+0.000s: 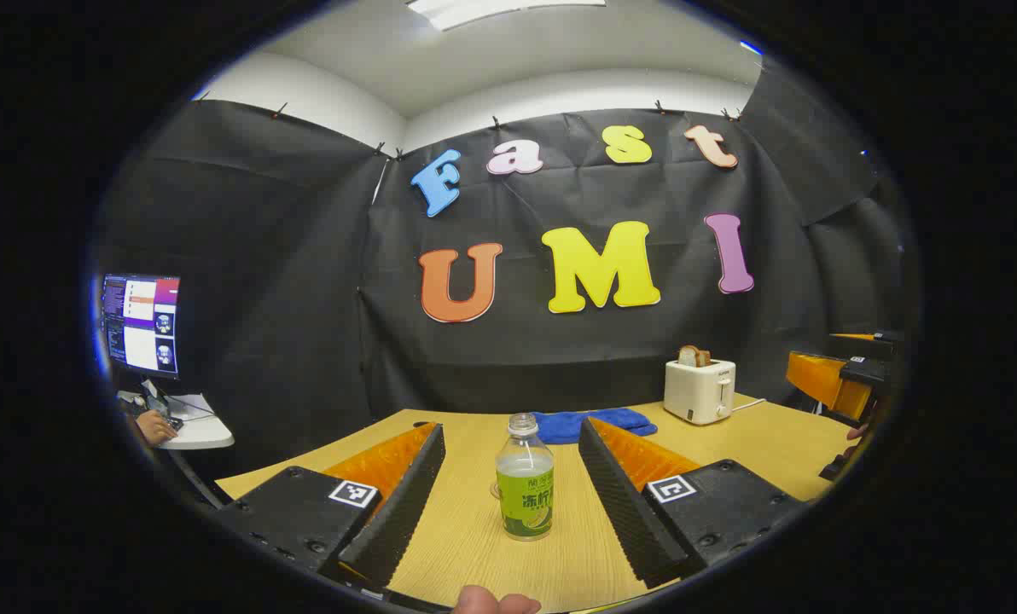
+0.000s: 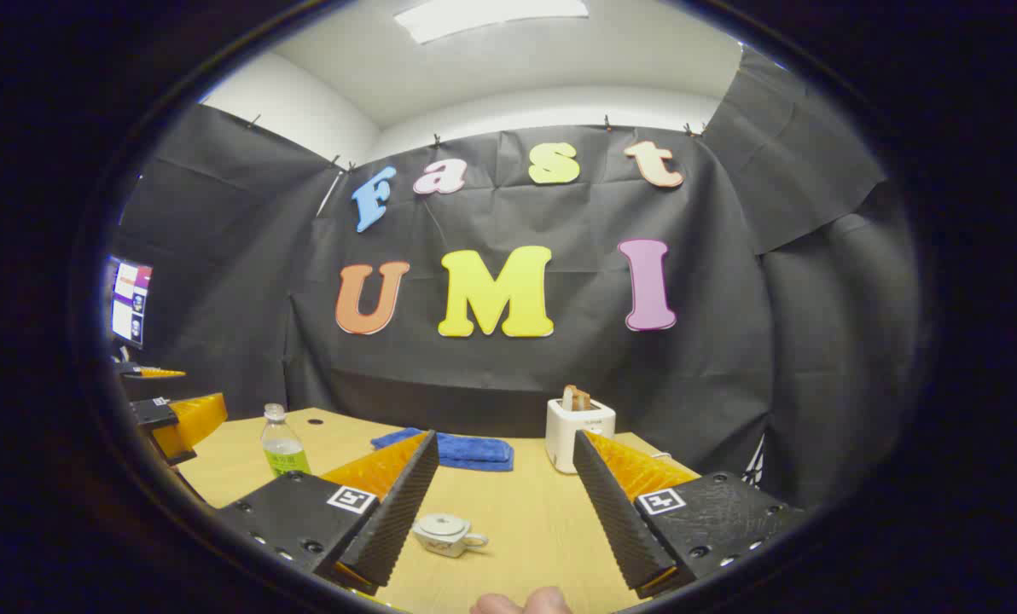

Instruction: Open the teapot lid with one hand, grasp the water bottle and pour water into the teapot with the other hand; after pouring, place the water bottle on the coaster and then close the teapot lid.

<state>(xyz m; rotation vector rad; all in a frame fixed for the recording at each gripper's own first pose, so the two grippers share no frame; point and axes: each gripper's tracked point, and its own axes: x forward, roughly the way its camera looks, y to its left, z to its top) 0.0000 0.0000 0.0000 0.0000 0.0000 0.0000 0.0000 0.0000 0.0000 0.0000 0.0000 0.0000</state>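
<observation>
A clear water bottle (image 1: 525,477) with a green label and no cap stands upright on the wooden table (image 1: 747,443), holding pale liquid. My left gripper (image 1: 510,429) is open, and the bottle stands between its two fingers without either touching it. In the right gripper view, a small white teapot (image 2: 444,533) with its lid on sits on the table, low between the fingers of my open right gripper (image 2: 504,439) and close to the left one. The same bottle (image 2: 283,443) stands far left there, beside the left gripper (image 2: 176,418). The right gripper (image 1: 841,384) shows at the right edge of the left gripper view.
A white toaster (image 1: 700,390) with a slice of bread in it stands at the back right of the table, next to a folded blue cloth (image 1: 594,424). A monitor (image 1: 142,324) and a person's hand (image 1: 154,426) at a small desk are far left.
</observation>
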